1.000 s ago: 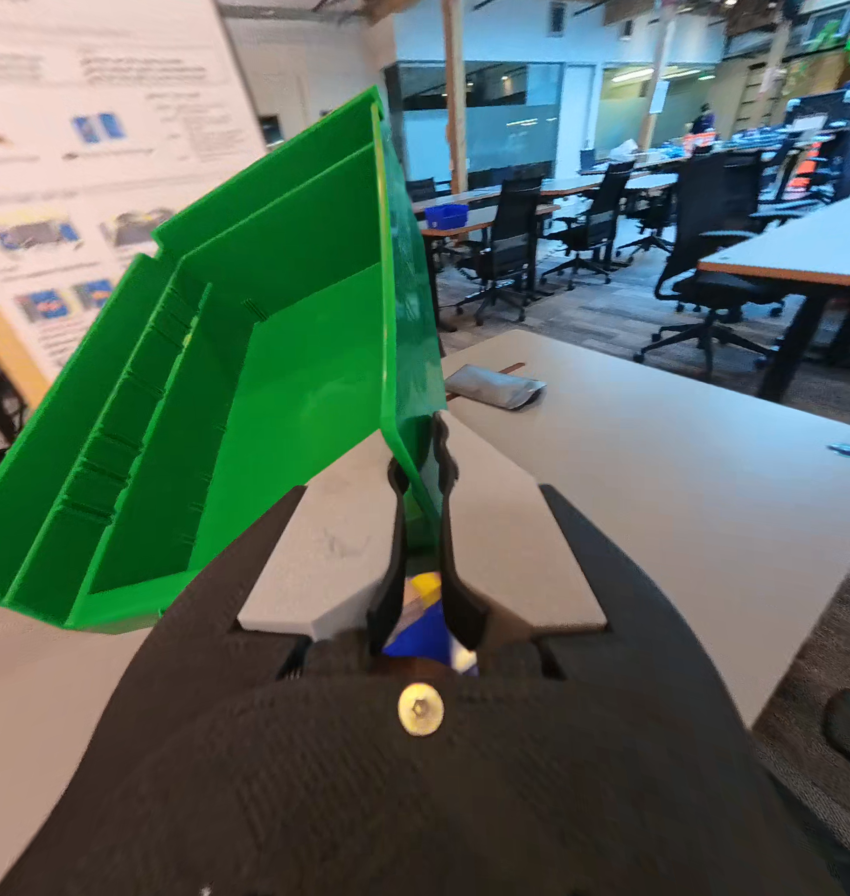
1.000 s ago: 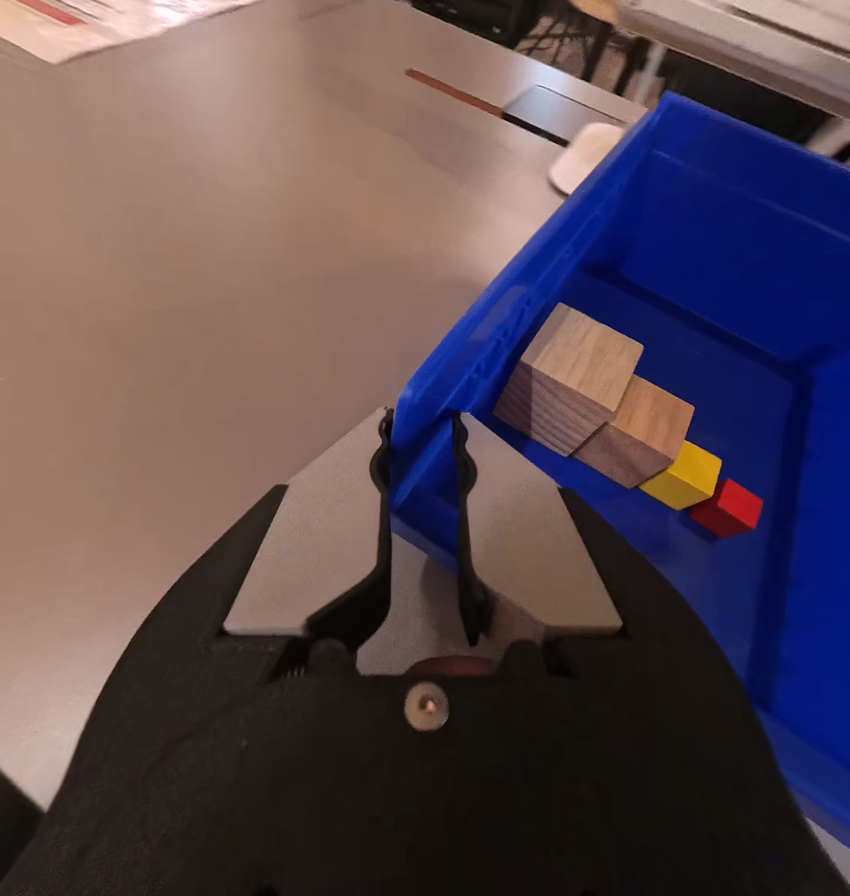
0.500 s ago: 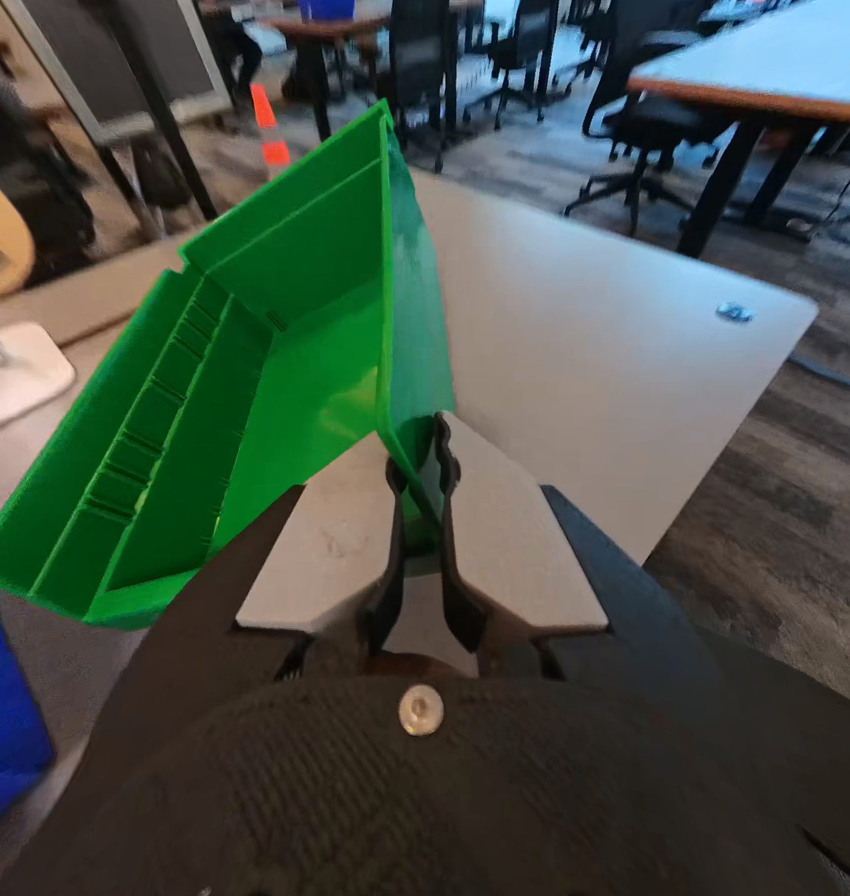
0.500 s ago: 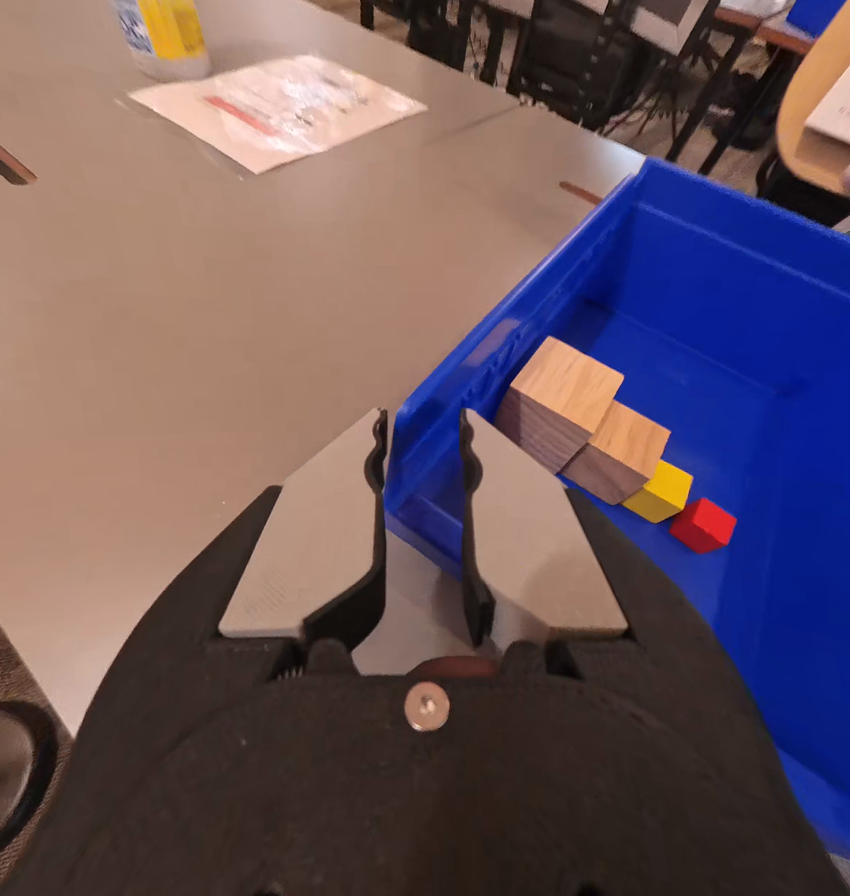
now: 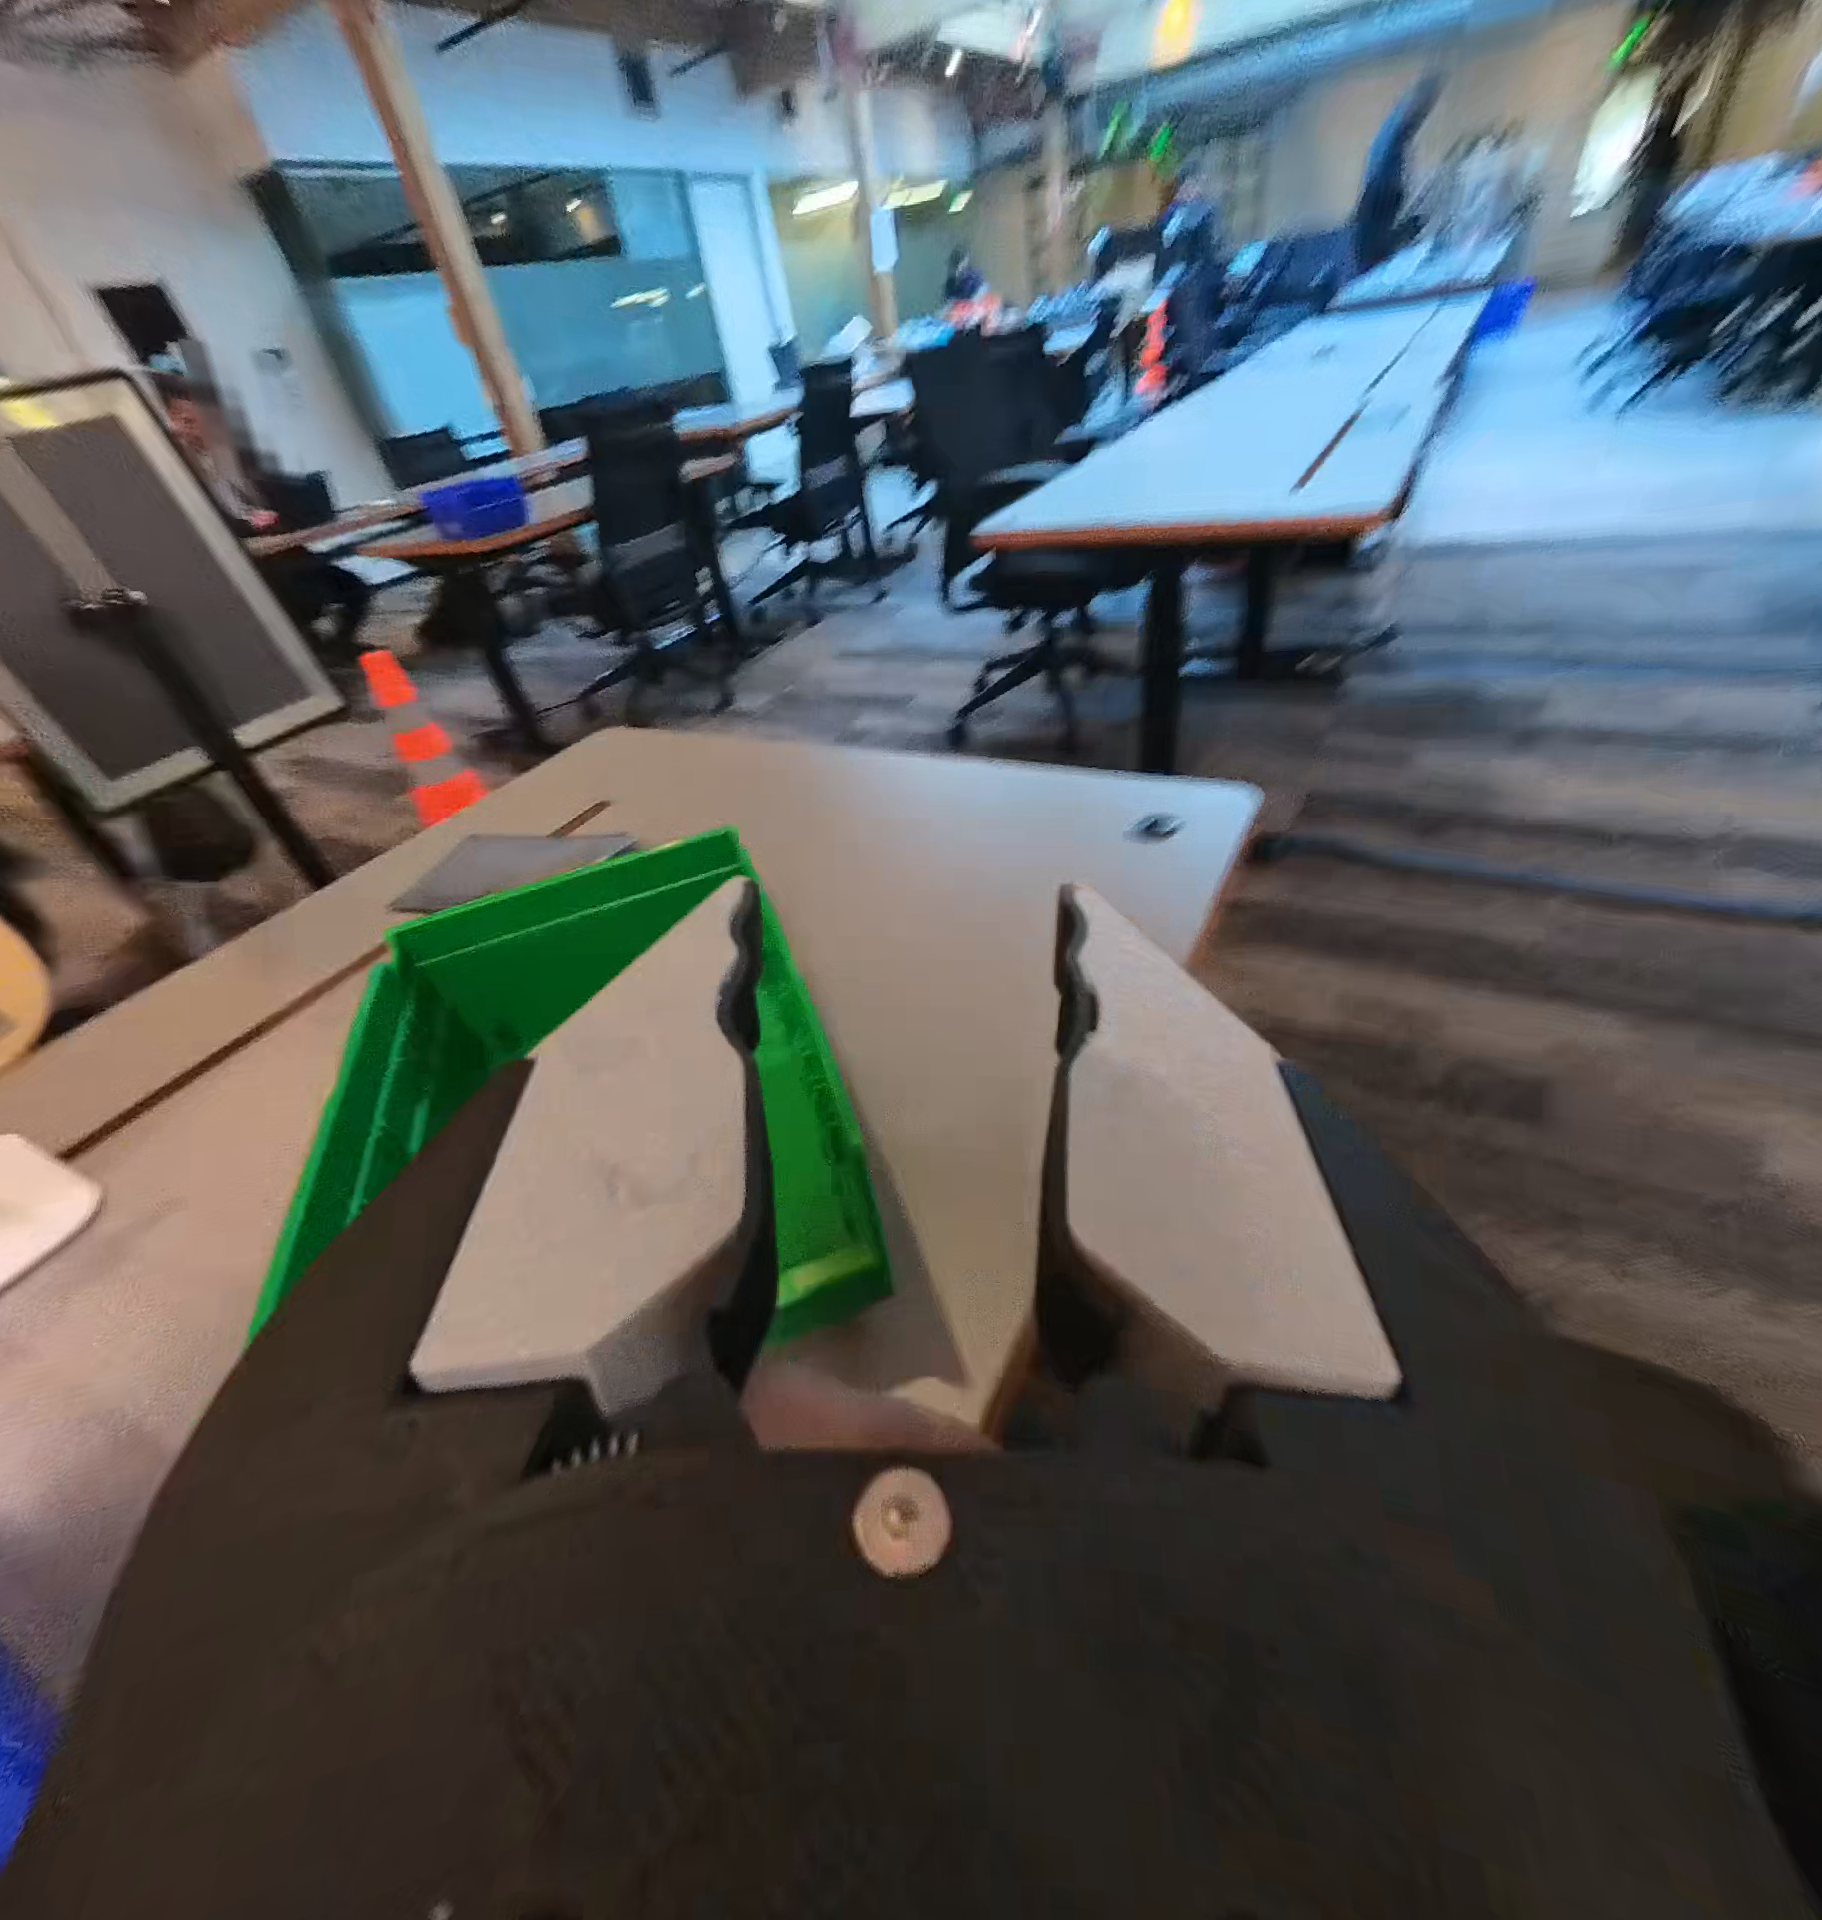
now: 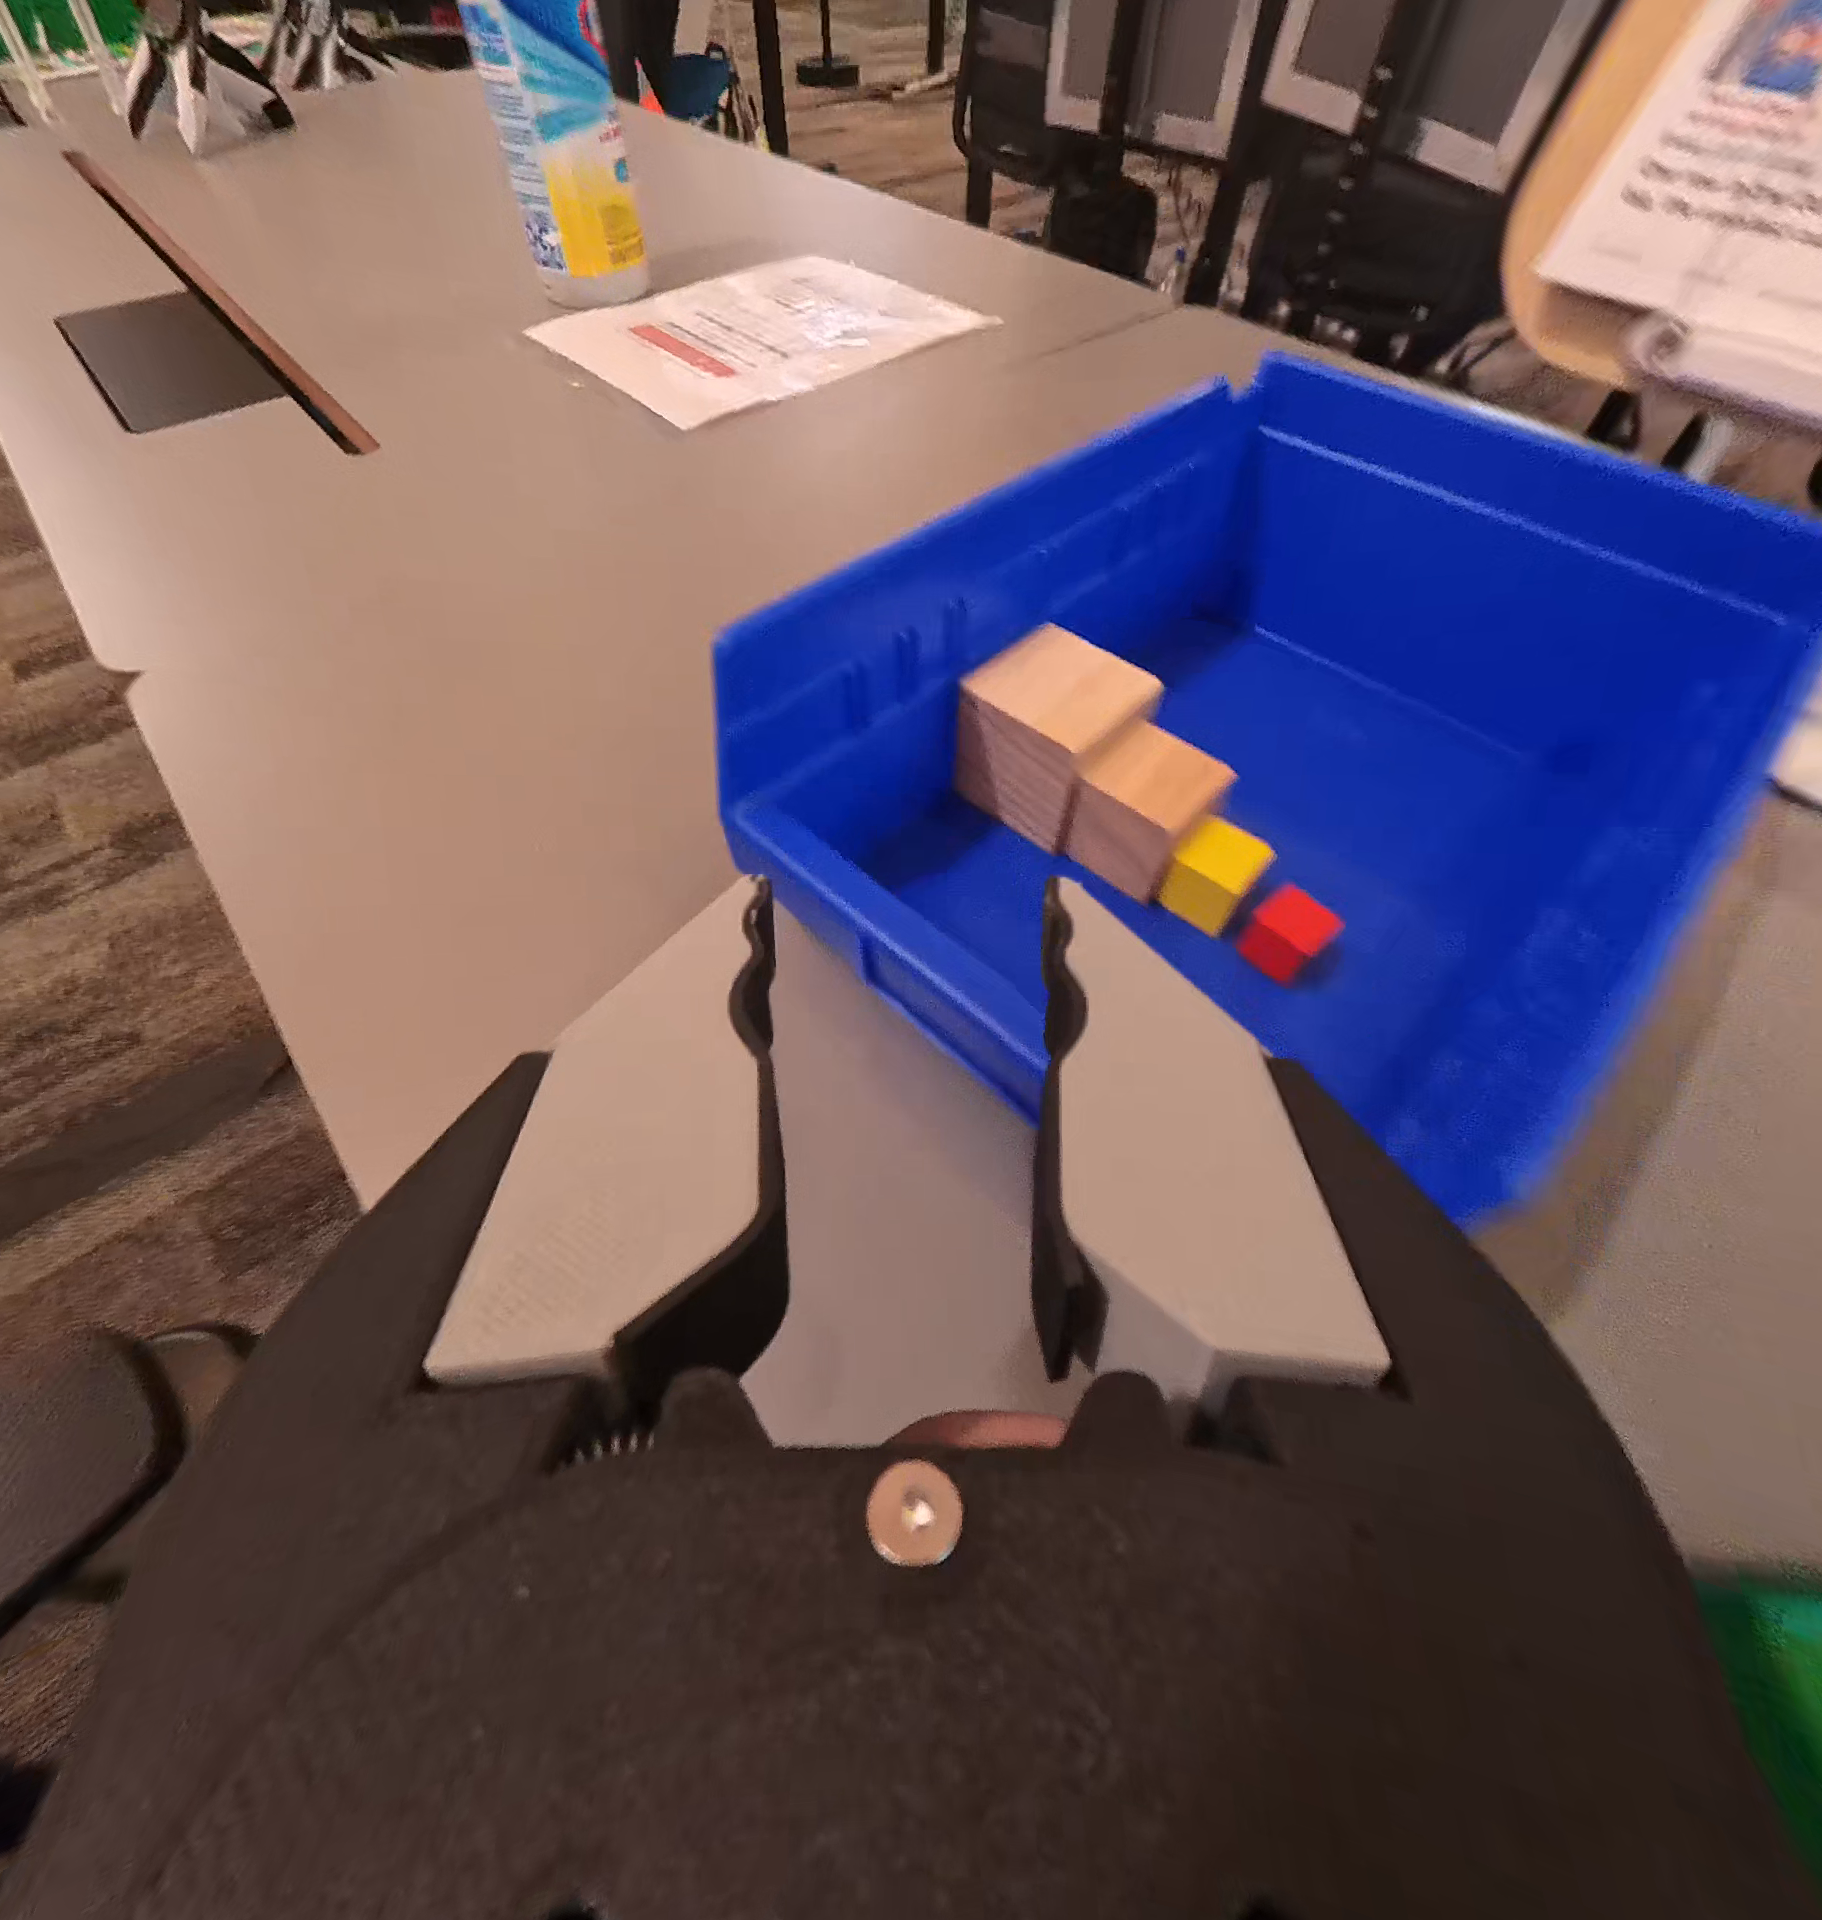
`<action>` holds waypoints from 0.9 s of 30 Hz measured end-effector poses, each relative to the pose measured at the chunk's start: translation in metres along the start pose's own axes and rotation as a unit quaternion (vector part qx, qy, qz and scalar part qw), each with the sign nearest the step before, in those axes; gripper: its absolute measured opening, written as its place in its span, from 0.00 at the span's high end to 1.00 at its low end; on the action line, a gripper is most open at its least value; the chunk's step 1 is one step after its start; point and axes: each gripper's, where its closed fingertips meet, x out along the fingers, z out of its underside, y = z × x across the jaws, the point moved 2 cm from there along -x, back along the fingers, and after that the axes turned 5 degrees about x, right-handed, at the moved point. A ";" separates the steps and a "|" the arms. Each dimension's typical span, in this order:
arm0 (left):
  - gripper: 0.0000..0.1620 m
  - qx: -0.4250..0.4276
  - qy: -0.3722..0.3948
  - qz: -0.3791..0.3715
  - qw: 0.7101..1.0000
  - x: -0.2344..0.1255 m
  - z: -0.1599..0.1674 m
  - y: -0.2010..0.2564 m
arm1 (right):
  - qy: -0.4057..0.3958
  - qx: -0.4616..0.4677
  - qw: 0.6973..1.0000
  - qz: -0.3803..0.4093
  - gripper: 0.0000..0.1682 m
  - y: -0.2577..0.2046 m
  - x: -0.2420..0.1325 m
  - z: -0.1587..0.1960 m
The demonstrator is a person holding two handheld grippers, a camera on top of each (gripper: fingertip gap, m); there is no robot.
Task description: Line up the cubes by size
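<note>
Here the right gripper [image 6: 902, 940] is seen with its jaws spread wide and nothing between them; only the near wall of the blue bin [image 6: 1509, 665] shows past the fingertips, at centre frame. The left gripper [image 5: 902, 951] is likewise wide open and empty, with the green bin [image 5: 533, 966] lying on the grey table [image 5: 969, 831] partly behind its left finger, at centre left.

Inside the blue bin a row is already formed: the large wooden cube [image 6: 1042, 727], the smaller wooden cube [image 6: 1146, 805], the yellow cube [image 6: 1216, 871] and the red cube [image 6: 1289, 930], running toward lower right in falling size. The first three are seen touching; the red one sits just apart. The lining-up is judged essentially complete. If anything remains, the red cube would be nudged against the yellow one, with care that the row is not knocked crooked, and both grippers would be drawn clear without catching a bin wall.

The cubes, a spray bottle [image 6: 569, 156] and a plastic-sleeved sheet [image 6: 761, 332] at upper left are given only by the right wrist view. The green bin's resting place, an orange cone [image 5: 419, 738] and the blurred office beyond are given only by the left.
</note>
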 end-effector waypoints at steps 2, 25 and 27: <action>0.65 -0.035 0.045 0.017 0.998 -0.046 -0.021 -0.015 | -0.005 0.024 1.000 -0.017 0.70 0.018 -0.032 0.009; 0.73 -0.071 -0.257 -0.241 0.933 -0.105 0.267 -0.223 | -0.156 0.037 0.959 0.235 0.86 0.164 -0.063 0.075; 0.76 -0.063 -0.255 -0.237 0.935 -0.102 0.266 -0.222 | -0.154 0.037 0.964 0.213 0.92 0.162 -0.066 0.076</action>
